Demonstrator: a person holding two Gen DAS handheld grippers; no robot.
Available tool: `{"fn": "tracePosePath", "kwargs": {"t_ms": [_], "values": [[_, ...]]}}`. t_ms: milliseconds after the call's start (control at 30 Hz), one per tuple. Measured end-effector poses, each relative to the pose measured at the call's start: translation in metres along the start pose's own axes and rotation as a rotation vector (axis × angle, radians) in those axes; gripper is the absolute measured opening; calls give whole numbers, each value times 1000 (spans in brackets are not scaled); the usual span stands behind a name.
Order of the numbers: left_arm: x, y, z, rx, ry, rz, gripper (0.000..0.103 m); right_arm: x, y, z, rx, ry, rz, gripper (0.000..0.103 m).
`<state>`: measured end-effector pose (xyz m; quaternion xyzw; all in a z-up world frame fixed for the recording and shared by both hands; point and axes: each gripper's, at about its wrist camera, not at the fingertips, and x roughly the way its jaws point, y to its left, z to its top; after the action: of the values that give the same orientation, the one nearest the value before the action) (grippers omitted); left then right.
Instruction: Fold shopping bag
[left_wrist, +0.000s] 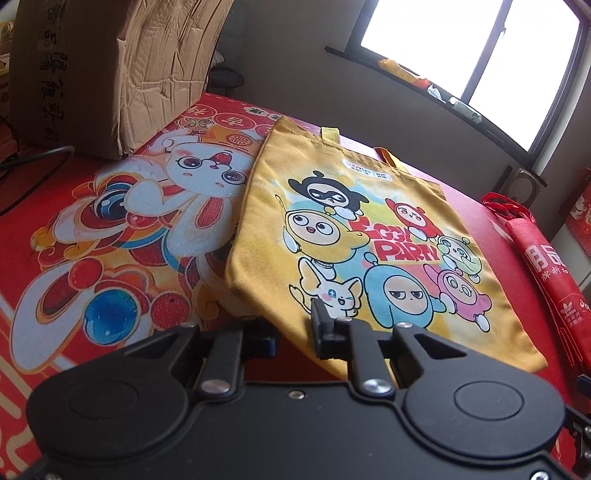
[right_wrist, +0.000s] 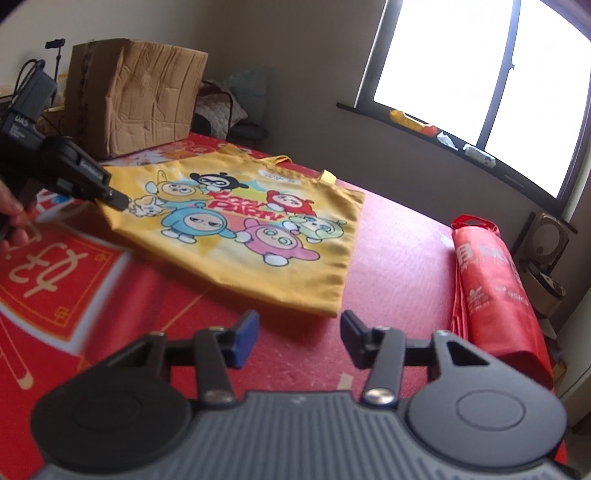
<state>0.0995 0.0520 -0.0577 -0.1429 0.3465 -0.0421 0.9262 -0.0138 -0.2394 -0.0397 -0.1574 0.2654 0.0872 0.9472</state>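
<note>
Red printed table mat (left_wrist: 55, 236) bearing yellow shopping bag (left_wrist: 369, 229) spread flat, print up, no fold showing, so by that all folding left; left gripper (left_wrist: 293, 328) astride near corner, clamped or not unclear; right gripper (right_wrist: 297, 332) gaping, empty, near other corner.

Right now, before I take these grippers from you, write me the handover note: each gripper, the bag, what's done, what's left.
Left gripper: closed on the near left corner of the yellow bag, which looks slightly lifted there.
Right gripper: open, empty, just short of the bag's near right corner.
Bag: otherwise spread flat on the red mat, print up, handles at the far edge. A folded red bag lies to its right.
Done: no fold yet.
Left: grip the right corner, then make every fold.
</note>
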Motion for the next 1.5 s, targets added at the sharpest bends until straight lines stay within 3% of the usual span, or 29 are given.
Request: {"fn": "tracePosePath", "kwargs": {"t_ms": [100,300,433,600,667,733,933,1100,1233,1400,1500], "values": [[-1,-2,-3,17,-14,9,17,5,-3,-1,26,11,2,35],[-2,-8,-9,71,-45,34,17,13,-21,-2,243,26,69,38],[-3,-10,-13,104,-65,43,17,18,-32,-2,388,36,113,53],[-4,-10,-14,106,-70,41,18,27,-50,-7,593,40,189,61],[-4,-10,-13,107,-70,41,18,33,-62,-16,727,23,252,85],[-3,-11,-13,115,-69,47,18,34,-68,-19,813,11,292,87],[-3,-13,-14,128,-69,54,18,45,-77,-26,984,5,344,86],[-3,-12,-15,129,-69,54,19,57,-80,-28,1062,13,359,79],[-2,-11,-15,129,-69,54,19,67,-83,-27,1096,17,349,60],[-2,-13,-15,141,-69,63,19,79,-86,-27,1138,22,337,54],[-2,-15,-16,150,-69,68,19,86,-87,-26,1149,26,317,42]]}}
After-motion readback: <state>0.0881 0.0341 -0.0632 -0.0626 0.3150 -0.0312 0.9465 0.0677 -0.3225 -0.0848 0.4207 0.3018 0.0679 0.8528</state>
